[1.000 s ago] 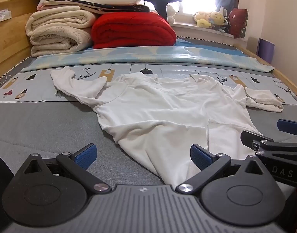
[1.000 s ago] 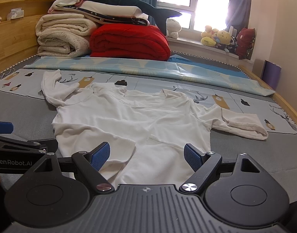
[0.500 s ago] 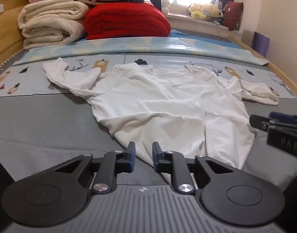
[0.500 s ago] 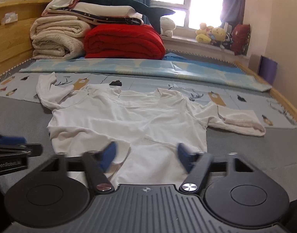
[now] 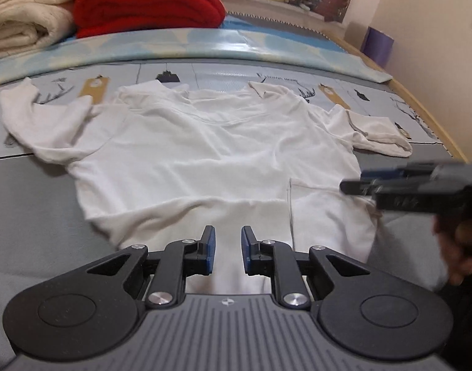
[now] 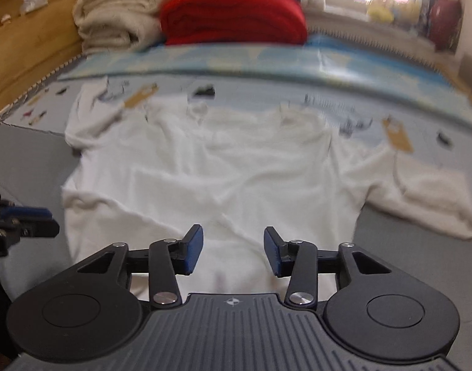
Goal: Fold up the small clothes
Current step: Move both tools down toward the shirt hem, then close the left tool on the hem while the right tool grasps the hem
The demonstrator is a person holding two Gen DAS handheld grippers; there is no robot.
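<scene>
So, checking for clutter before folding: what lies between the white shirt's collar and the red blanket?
In the left wrist view, only patterned grey mat and a pale blue folded sheet between white cotton shirt and red blanket.

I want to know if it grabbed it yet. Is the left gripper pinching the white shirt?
Apart. In the left wrist view the left gripper shows an empty gap between its blue pads, with the white shirt lying flat beyond.

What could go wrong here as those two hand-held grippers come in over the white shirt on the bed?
1. The white shirt has a doubled-over hem; a pinch there might catch only one layer and fold crookedly.
2. The left hand-held gripper has only a narrow gap, with no cloth in it; it could push the fabric along instead of taking it.
3. The right hand-held gripper is closing in a blurred view, nothing pinched yet; it may close before it reaches the hem.
</scene>
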